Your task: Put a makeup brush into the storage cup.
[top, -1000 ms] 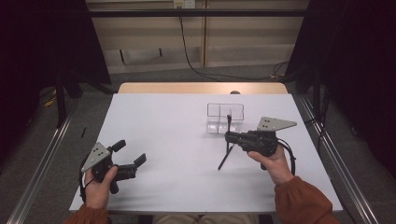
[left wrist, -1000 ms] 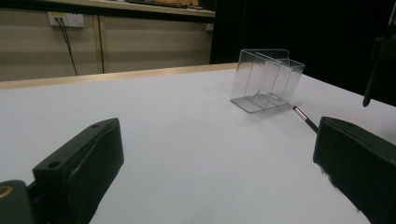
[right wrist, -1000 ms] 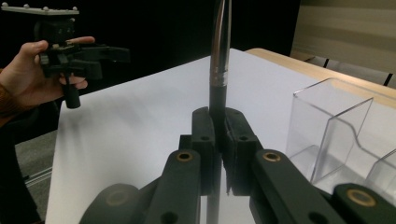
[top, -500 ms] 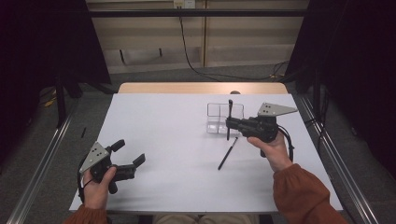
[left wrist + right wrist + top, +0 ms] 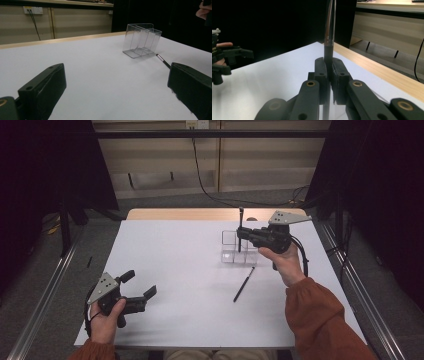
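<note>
The right gripper (image 5: 243,234) is clamping a dark pen (image 5: 240,227) upright between its closed jaws, directly above the clear organizer (image 5: 239,249) standing on the white desk (image 5: 190,270). The pen's lower end is hanging at or just inside the organizer's top; which compartment it is over cannot be told. A second pen (image 5: 243,284) is lying flat on the desk just in front of the organizer. The left gripper (image 5: 140,289) is hovering well away from the organizer, near the desk's front edge, jaws spread wide and holding nothing. Judging by this, the step in hand is dropping the pen in: the next move calls for lowering it straight, then releasing.
</note>
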Demonstrator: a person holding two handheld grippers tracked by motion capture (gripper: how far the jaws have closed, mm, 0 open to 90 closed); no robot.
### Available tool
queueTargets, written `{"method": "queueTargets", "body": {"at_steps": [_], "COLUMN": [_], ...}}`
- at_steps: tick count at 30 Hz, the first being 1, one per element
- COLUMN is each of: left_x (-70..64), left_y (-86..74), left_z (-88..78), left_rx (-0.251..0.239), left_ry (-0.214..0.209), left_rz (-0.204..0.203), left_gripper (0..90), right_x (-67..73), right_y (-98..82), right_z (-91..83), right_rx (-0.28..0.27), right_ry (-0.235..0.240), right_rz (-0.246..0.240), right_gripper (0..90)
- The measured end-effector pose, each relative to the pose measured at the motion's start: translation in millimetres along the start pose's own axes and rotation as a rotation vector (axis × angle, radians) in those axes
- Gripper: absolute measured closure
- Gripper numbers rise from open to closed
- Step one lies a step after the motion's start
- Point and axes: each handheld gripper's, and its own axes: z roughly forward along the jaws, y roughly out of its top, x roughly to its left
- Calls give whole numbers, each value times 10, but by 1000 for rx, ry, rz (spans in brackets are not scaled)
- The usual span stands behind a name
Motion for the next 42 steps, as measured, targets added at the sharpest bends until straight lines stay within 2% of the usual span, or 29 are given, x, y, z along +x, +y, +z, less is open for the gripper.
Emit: {"method": "queueTargets", "body": {"at_steps": [11, 15, 19, 24, 42], "left_x": [-2, 2, 13, 15, 20], "left_y": [1, 3, 2, -7, -7], "left_z": [-3, -9, -15, -11, -9], "left_rx": [9, 7, 3, 15, 15], "left_ry": [-3, -3, -2, 1, -2], "left_rz": [7, 6, -2, -8, 5], "left_gripper": [20, 21, 21, 21, 21], "right_x": [-87, -139, -192, -222, -323], "right_y": [72, 117, 116, 92, -111], "right_z": [271, 360, 447, 538, 581], "right_rx": [20, 30, 29, 41, 56], "right_ry": [-36, -67, -98, -101, -120], "right_rz": [3, -5, 14, 19, 46], "right_gripper": [836, 836, 836, 836, 836]}}
